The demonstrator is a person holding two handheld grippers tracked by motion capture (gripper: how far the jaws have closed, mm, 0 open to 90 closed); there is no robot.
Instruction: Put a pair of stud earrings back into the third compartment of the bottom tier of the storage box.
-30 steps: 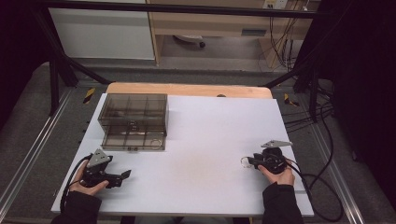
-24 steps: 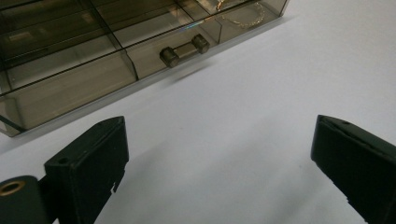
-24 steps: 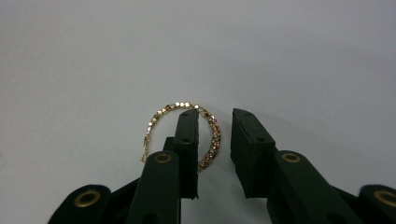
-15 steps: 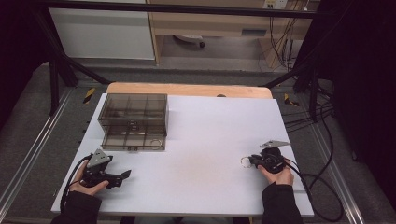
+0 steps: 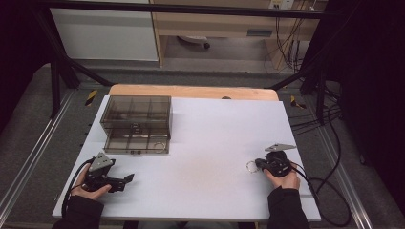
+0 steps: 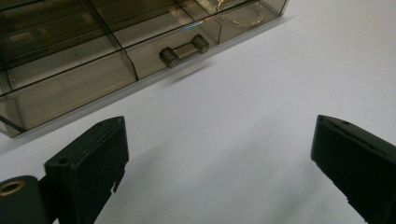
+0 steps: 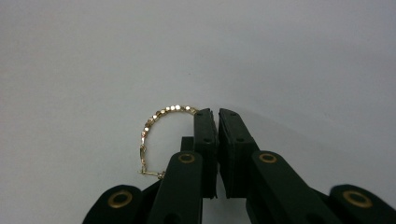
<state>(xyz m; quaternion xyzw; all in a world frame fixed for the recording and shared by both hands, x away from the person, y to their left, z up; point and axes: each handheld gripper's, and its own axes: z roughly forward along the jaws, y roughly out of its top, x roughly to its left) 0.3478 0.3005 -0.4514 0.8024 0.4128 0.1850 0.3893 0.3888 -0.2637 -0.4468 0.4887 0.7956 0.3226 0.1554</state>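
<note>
Two grippers work for us: our right gripper (image 7: pixel 217 112) has just been closing and pinches the bracelet (image 7: pixel 159 122) to lift it, while our left gripper (image 6: pixel 219 154) waits wide open near the drawer box (image 5: pixel 136 125), ready to help.

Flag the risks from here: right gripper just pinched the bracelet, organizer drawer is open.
The right gripper has just closed on one end of the gold bracelet; the thin chain may slip out when lifted. The loose loop could snag the drawer rim. The open left gripper isn't steadying the organizer, which may slide.
</note>
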